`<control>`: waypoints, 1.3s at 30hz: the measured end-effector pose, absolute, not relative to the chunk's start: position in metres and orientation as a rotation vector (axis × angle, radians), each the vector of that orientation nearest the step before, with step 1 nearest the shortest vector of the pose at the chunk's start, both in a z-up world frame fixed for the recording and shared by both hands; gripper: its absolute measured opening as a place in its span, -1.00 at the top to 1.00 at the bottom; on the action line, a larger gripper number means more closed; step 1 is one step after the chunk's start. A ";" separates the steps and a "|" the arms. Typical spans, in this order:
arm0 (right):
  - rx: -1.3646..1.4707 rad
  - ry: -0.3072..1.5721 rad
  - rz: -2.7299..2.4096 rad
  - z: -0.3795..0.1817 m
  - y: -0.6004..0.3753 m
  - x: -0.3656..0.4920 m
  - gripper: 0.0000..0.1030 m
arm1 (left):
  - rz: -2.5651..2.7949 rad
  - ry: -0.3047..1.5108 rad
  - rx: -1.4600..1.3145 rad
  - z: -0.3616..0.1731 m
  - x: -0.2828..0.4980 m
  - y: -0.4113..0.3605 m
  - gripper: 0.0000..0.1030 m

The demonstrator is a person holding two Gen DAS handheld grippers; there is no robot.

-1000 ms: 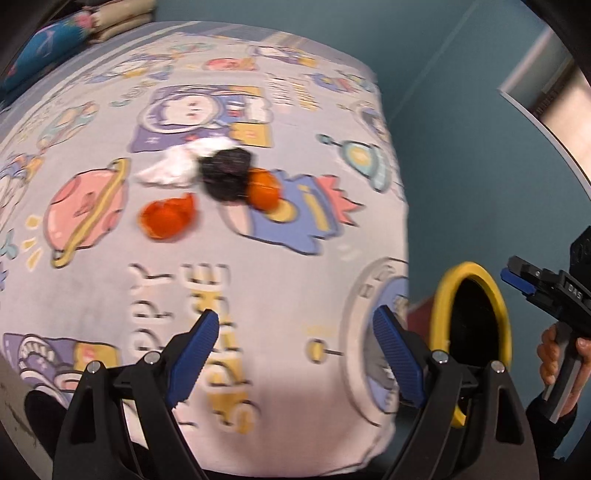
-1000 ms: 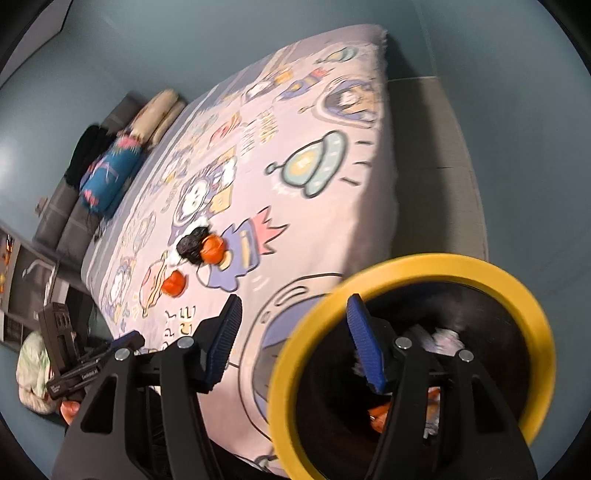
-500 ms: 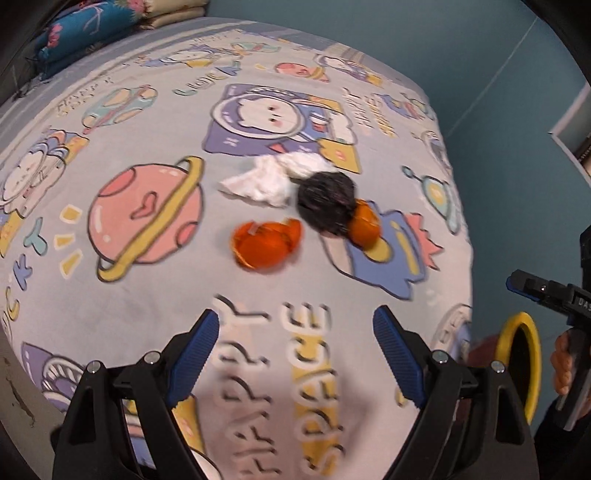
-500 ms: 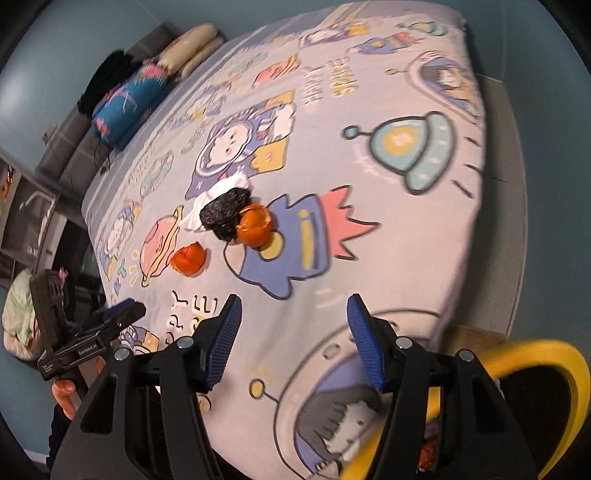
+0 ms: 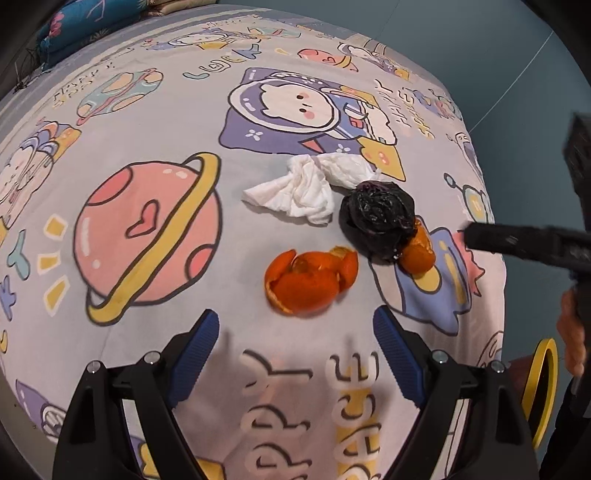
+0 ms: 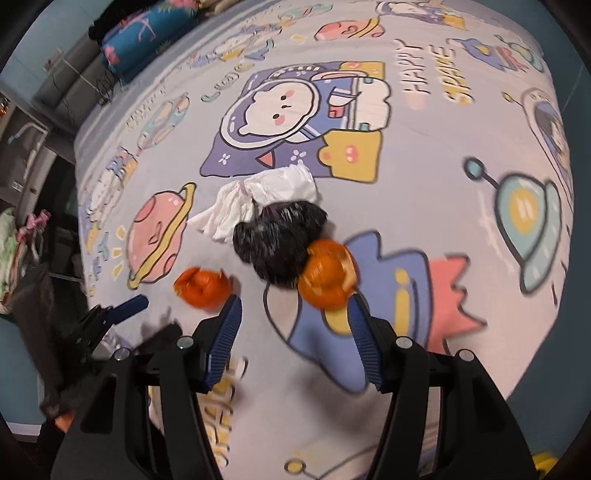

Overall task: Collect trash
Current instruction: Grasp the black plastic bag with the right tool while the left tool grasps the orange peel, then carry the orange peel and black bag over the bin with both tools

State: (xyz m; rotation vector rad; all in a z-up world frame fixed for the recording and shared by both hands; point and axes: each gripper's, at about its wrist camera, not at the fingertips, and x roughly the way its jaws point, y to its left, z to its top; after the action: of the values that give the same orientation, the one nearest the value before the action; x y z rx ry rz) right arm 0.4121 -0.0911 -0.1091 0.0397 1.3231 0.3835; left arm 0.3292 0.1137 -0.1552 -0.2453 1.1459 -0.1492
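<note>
Trash lies in a cluster on the cartoon-print bedsheet (image 5: 147,122): a crumpled white tissue (image 5: 299,192), a balled black plastic bag (image 5: 376,221), an open orange peel (image 5: 310,280) and a second orange peel (image 5: 419,251) tucked against the bag. My left gripper (image 5: 295,332) hovers open and empty just short of the open peel. In the right wrist view, the tissue (image 6: 258,203), bag (image 6: 280,240) and second peel (image 6: 327,275) lie just ahead of my right gripper (image 6: 295,314). It is open and empty, with its right fingertip close under that peel. The other peel (image 6: 201,286) is at its left.
A yellow-rimmed bin (image 5: 543,387) stands on the floor beyond the bed's right edge, beside a hand (image 5: 572,332). Pillows (image 6: 147,33) lie at the far end of the bed. Shelves and clutter line the left side in the right wrist view.
Both grippers have swung in over the bed toward the trash pile. The right one came away from above the bin, which has left its view. Neither has changed its opening.
</note>
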 end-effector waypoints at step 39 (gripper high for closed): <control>0.059 1.444 0.369 -0.159 -0.056 0.454 0.50 | -0.162 1.172 -0.373 -0.179 0.337 0.109 0.42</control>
State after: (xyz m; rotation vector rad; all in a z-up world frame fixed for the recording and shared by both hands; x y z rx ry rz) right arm 0.4536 -0.0563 -0.1587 0.0593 1.4437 0.3692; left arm 0.3370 0.1091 -0.1793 -0.3731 1.1725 -0.1622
